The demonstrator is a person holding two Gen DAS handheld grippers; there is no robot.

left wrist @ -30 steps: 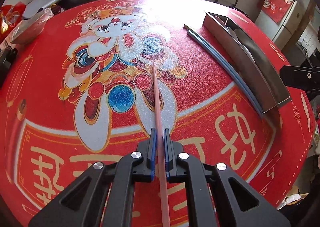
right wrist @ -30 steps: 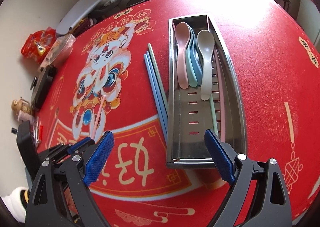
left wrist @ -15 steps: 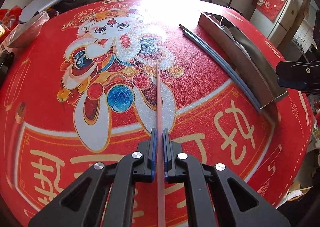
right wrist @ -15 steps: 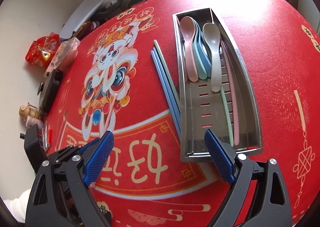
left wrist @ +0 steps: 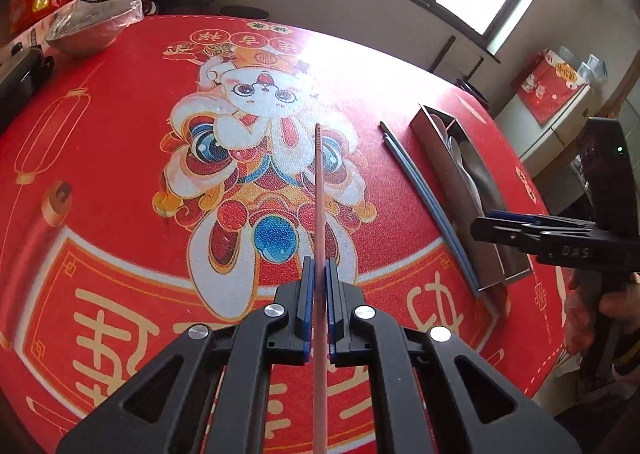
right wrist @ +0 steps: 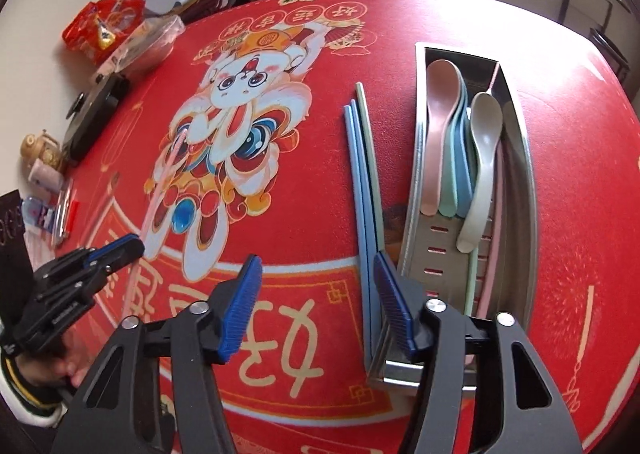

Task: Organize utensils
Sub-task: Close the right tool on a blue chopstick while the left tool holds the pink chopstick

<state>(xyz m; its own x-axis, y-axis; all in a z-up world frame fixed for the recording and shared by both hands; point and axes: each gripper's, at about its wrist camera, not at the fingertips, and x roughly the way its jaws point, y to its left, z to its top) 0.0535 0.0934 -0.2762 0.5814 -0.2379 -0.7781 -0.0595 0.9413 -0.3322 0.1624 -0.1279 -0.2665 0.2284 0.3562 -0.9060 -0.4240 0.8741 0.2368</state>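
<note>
Red festive cloth covers the desk (left wrist: pixel 120 182). Left claw (left wrist: pixel 318 274) is clenched on a thin, stiff, light pink chopstick (left wrist: pixel 319 194), gripped low, so its tip may swing. Blue chopsticks (right wrist: pixel 360 182) lie beside the steel tray (right wrist: pixel 524 158); right claw (right wrist: pixel 316 294) hangs released.

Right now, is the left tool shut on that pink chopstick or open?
Shut. The left tool has its blue pads pressed against both sides of the pink chopstick, which runs straight out between them.

Left tool (left wrist: pixel 319 294) lifted pink chopstick (left wrist: pixel 319 190); right tool (right wrist: pixel 316 302) narrowed.
</note>
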